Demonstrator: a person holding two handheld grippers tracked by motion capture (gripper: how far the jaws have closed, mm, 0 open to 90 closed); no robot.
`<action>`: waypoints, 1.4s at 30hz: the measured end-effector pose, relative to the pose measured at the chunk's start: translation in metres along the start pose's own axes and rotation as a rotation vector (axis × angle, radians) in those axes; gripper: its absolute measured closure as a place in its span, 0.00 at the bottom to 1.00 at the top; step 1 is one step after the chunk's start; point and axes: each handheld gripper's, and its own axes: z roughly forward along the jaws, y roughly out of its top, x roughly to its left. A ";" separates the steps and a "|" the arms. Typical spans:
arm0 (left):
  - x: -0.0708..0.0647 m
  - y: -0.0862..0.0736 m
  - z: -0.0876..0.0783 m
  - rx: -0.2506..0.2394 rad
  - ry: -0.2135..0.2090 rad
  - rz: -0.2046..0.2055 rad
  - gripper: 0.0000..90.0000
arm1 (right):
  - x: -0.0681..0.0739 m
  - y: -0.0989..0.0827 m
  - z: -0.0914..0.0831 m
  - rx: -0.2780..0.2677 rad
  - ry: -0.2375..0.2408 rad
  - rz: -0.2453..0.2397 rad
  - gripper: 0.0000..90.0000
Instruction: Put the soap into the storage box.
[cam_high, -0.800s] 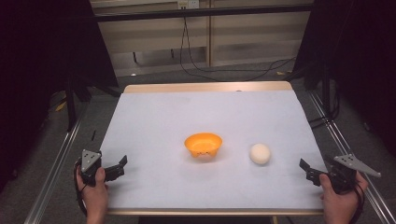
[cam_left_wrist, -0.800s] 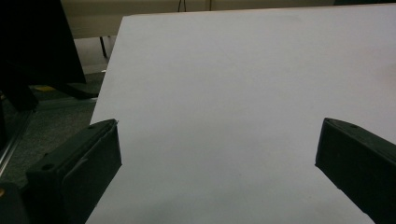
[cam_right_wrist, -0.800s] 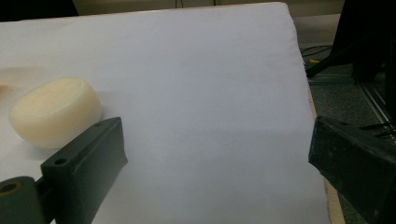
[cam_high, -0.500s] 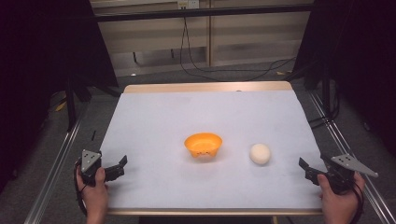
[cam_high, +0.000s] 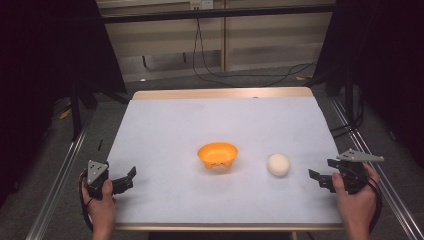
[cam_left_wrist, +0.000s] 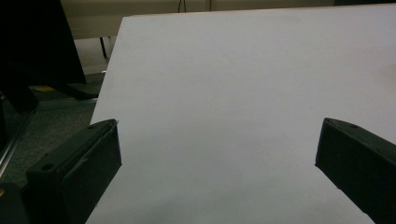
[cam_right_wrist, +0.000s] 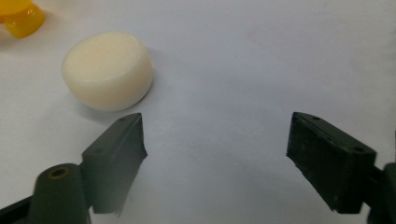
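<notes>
Bare table (cam_left_wrist: 224, 93) is seen ahead of the left gripper (cam_high: 131, 178); the right gripper's (cam_right_wrist: 215, 140) path is flanked by a cream puck (cam_right_wrist: 108, 70).

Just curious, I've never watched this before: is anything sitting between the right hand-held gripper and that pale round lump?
Nothing visible: only bare white table separates the open right hand-held gripper from the cream puck.
</notes>
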 end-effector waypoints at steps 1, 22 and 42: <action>0.000 0.000 0.000 0.000 0.000 -0.003 0.00 | 0.001 0.005 0.001 0.032 0.004 -0.011 0.25; 0.001 0.000 0.000 -0.001 -0.002 -0.003 0.00 | 0.006 0.044 0.031 0.295 0.092 -0.183 0.17; 0.000 0.000 0.000 -0.001 -0.004 -0.001 0.00 | 0.018 0.060 0.048 0.477 0.161 -0.276 0.08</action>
